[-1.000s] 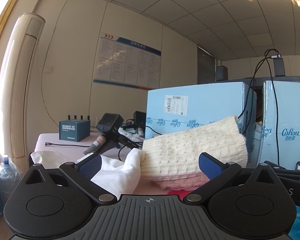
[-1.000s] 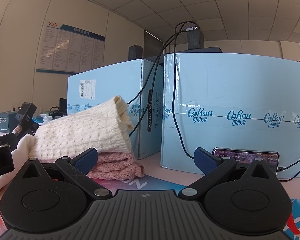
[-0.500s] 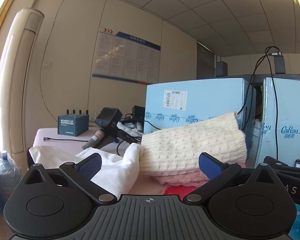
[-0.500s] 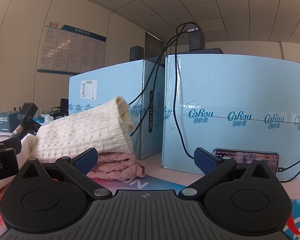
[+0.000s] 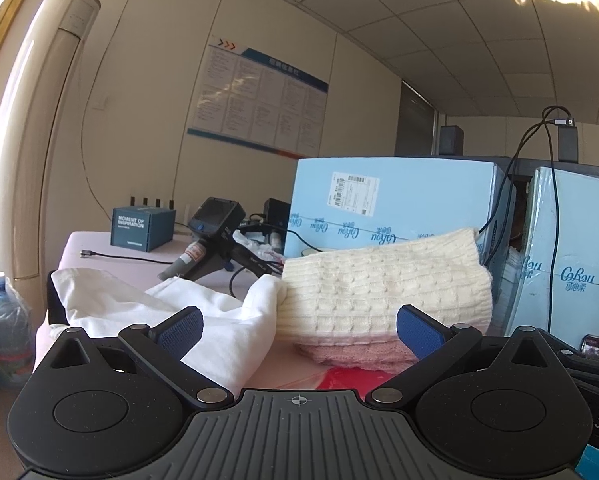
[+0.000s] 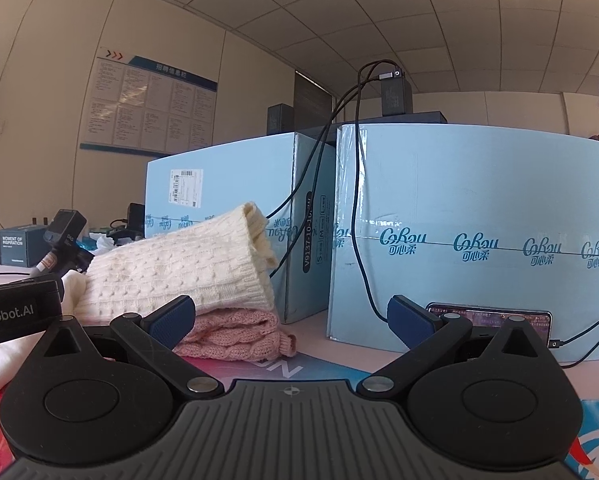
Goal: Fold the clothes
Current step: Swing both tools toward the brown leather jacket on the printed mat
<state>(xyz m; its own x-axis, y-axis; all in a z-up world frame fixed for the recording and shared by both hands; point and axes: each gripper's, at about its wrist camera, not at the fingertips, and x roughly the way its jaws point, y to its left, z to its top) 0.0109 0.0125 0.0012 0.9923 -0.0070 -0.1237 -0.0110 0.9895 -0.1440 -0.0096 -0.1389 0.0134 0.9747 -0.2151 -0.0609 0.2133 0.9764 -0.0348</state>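
Left gripper (image 5: 297,326) spread, empty. Right gripper (image 6: 291,314) spread, empty. Crumpled white garment (image 5: 171,316) lay just ahead-left of left claw, beside stacked cream knit (image 5: 383,288) on pink knit (image 6: 235,334). Judged soft, light, limp; best pinched at hem edge.

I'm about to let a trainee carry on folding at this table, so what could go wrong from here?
1. Both grippers, left gripper and right gripper, are open and hold nothing; reaching for the white garment could knock the folded cream sweater off the pink sweater beneath it.
2. Black cables hang down the blue boxes beside the stack; a finger might snag one.
3. The phone leaning against the box could get tipped.
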